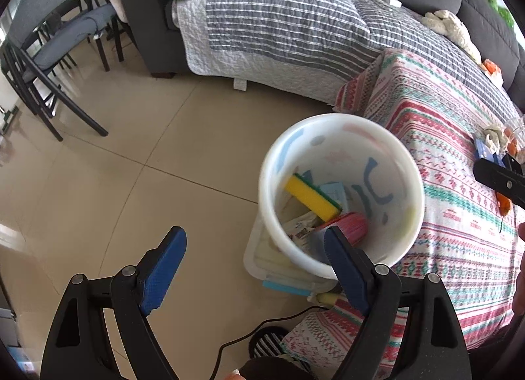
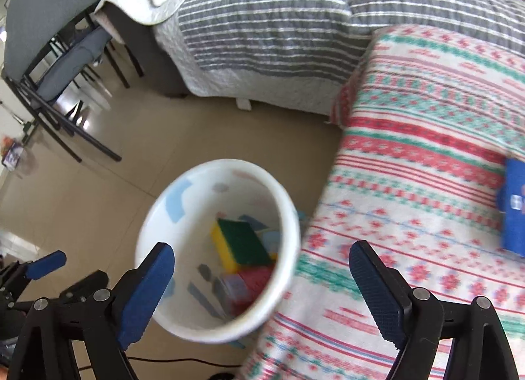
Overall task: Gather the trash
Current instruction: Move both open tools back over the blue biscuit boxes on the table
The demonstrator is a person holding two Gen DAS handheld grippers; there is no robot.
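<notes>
- Left claw [image 1: 256, 250] points steeply down, jaws spread wide, nothing between the blue pads [image 1: 164, 273].
- Right claw [image 2: 262, 276] also tilts down (jaws wide, pads gripping nothing).
- In the right wrist view, the left claw's tip shows low to the left.

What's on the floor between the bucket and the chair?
Nothing: in both wrist views only bare floor tiles lie between the white bucket and the grey chair.

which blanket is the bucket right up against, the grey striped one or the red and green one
The red and green patterned blanket: the white bucket stands beside its edge. The grey striped blanket lies farther back, across bare floor.
</notes>
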